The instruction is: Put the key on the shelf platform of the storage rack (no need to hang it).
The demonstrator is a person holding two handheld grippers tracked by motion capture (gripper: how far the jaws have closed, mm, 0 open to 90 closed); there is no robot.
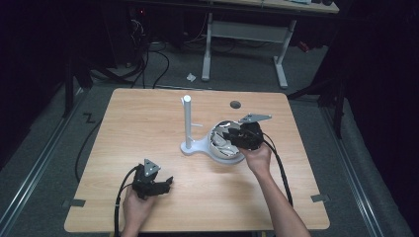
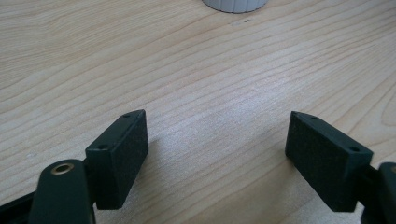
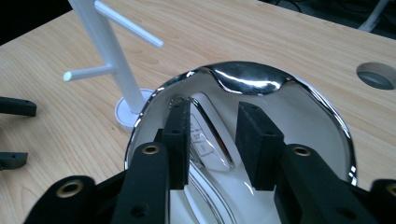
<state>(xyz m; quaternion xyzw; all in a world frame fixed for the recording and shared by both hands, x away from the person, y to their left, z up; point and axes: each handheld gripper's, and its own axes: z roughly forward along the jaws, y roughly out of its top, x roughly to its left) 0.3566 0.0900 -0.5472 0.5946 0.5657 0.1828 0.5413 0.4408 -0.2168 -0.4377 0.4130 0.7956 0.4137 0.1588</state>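
We saw two black hand-held grippers. The left hand-held gripper (image 1: pixel 167 183) carried a grey three-cornered plate (image 1: pixel 151 166) on top, and a black cable (image 1: pixel 120 197) trailed from it. The right hand-held gripper (image 3: pixel 213 135) bore a like grey plate (image 1: pixel 255 118) and a black cable (image 1: pixel 281 170) of its own. Its jaws were flat black blocks faced with dark pads (image 3: pixel 257 140), on black arms set with brass-coloured eyelets (image 3: pixel 150 150). The left one's pads (image 2: pixel 122 154) had small screw holes. Both forearms were bare of sleeves.

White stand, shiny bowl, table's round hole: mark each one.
white stand (image 1: pixel 188 121), high view, middle of its upright pole.
shiny bowl (image 3: pixel 247 77), right gripper view, inside of its far wall.
round hole (image 3: pixel 377 74), right gripper view, its centre.
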